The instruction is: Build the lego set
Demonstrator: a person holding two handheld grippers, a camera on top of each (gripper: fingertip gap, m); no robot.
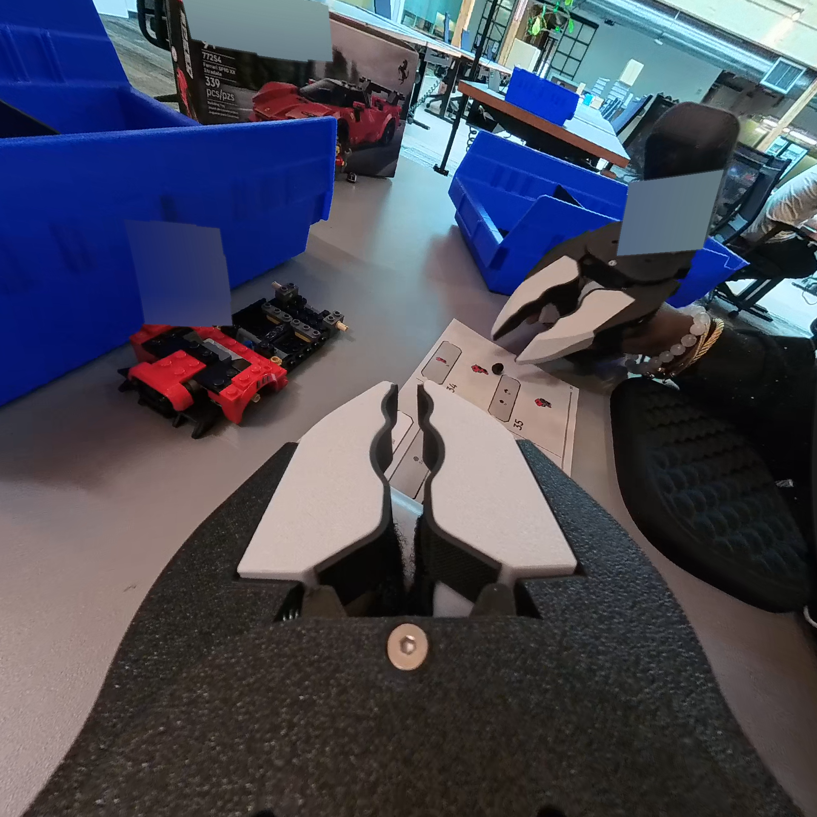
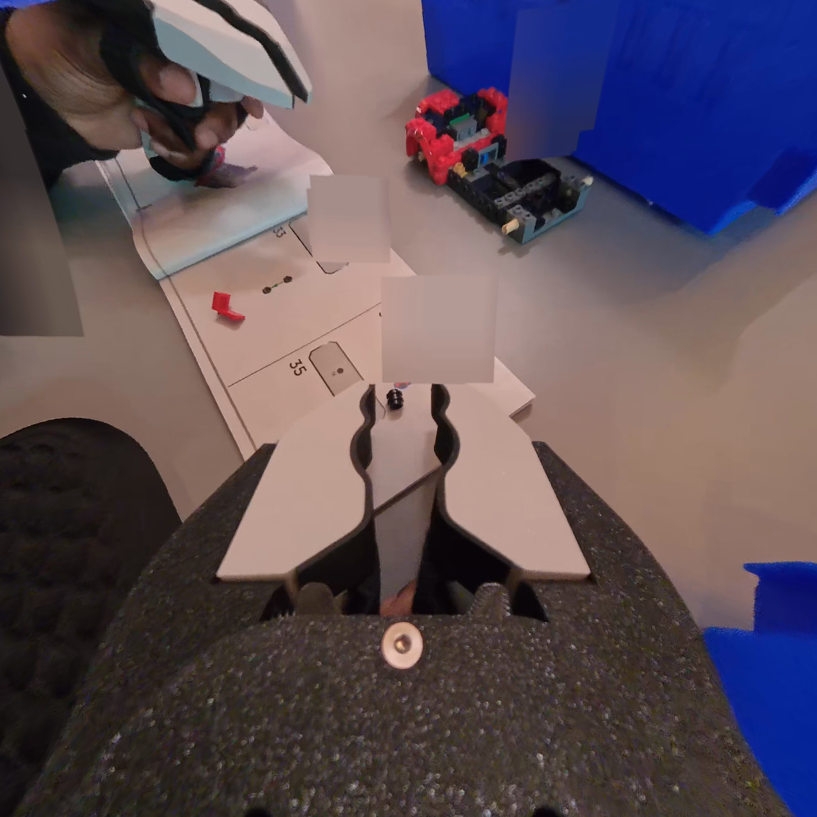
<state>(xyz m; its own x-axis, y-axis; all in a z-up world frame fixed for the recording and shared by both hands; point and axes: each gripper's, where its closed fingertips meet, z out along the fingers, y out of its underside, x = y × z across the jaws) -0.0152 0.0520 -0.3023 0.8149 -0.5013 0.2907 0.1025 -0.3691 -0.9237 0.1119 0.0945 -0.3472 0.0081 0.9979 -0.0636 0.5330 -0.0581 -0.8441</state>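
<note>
A partly built red and black Lego car (image 1: 212,367) lies on the grey table beside a big blue bin; it also shows in the right wrist view (image 2: 486,154). An open instruction booklet (image 1: 530,384) (image 2: 287,318) lies flat. A small black round piece (image 1: 497,368) (image 2: 392,398) sits on the booklet. My right gripper (image 2: 402,389) (image 1: 508,349) is open, its tips low on either side of that black piece. My left gripper (image 1: 406,387) (image 2: 298,101) is empty and closed to a narrow slit above the booklet's near edge. A small red piece (image 2: 225,305) lies on the page.
A large blue bin (image 1: 154,199) (image 2: 663,88) stands left of the car, a smaller blue bin (image 1: 530,212) behind the right gripper. The set's box (image 1: 309,101) stands at the back. A black mesh pad (image 1: 707,486) (image 2: 66,508) lies beside the booklet. About 15 centimetres separates my left fingertips from my right.
</note>
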